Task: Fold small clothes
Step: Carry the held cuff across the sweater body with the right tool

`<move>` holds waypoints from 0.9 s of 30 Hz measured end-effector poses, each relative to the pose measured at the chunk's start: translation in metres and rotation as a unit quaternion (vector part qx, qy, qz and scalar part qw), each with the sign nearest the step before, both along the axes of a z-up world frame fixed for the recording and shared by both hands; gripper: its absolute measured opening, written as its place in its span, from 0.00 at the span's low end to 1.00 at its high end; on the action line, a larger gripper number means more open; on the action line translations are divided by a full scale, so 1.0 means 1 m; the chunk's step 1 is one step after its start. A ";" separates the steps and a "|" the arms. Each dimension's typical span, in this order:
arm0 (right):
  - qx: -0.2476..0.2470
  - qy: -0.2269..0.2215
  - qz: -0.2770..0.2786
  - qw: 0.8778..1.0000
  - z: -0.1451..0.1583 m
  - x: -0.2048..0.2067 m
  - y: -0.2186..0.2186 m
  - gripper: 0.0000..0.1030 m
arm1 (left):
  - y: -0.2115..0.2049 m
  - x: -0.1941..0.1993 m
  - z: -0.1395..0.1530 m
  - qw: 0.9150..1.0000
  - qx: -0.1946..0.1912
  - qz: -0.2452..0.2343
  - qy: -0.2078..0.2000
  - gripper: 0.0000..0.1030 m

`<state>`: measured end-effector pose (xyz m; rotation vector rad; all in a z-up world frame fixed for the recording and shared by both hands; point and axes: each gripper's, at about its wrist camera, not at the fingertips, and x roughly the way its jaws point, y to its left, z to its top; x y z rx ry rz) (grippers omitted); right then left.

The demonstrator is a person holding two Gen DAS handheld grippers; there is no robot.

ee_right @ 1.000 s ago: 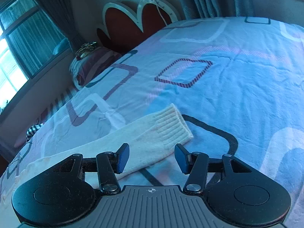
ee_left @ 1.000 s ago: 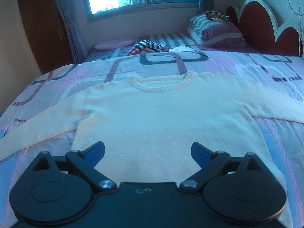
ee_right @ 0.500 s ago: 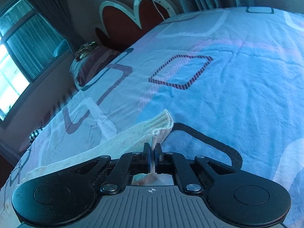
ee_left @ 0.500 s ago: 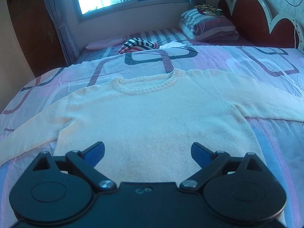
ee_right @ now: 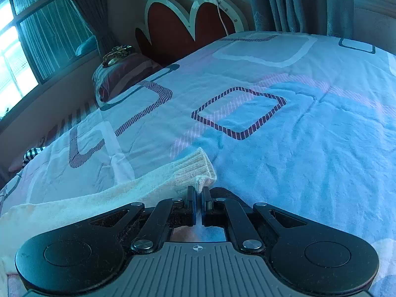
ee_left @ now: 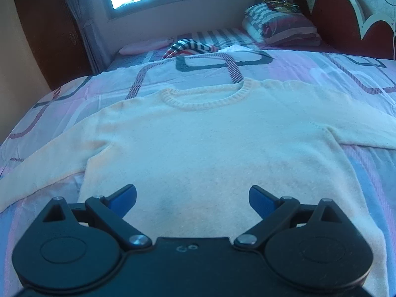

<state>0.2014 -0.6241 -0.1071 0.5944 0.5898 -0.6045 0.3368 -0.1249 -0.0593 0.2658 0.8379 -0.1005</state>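
Observation:
A cream knitted sweater (ee_left: pixel 210 143) lies flat and face up on the bed, neck toward the window, both sleeves spread out to the sides. My left gripper (ee_left: pixel 192 198) is open and empty, held over the sweater's lower hem. My right gripper (ee_right: pixel 198 194) is shut on the ribbed cuff (ee_right: pixel 194 170) of the sweater's right sleeve (ee_right: pixel 99 198) and has it pinched up off the bedspread.
The patterned bedspread (ee_right: pixel 284 136) covers the whole bed. Stacked pillows (ee_left: pixel 282 27) lie by the red headboard (ee_left: pixel 334 17). A striped garment (ee_left: pixel 189 47) and a pink pillow (ee_left: pixel 146 47) lie under the window. A dark wardrobe (ee_left: pixel 49 37) stands at the left.
My right gripper closed on the sleeve cuff and lifted it slightly. My left gripper stayed open and shifted a little over the sweater's hem.

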 end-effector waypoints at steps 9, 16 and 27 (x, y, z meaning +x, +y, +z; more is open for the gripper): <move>-0.002 -0.045 0.069 0.997 0.032 0.052 0.064 0.03 | 0.050 0.011 0.000 0.998 0.005 0.060 0.003 0.95; 0.005 -0.062 0.165 0.984 0.047 0.109 0.172 0.03 | 0.096 0.027 0.000 0.998 -0.021 0.057 0.003 0.94; -0.002 -0.056 0.325 0.944 0.033 0.183 0.364 0.03 | 0.176 0.042 0.006 0.995 -0.064 0.077 0.000 0.87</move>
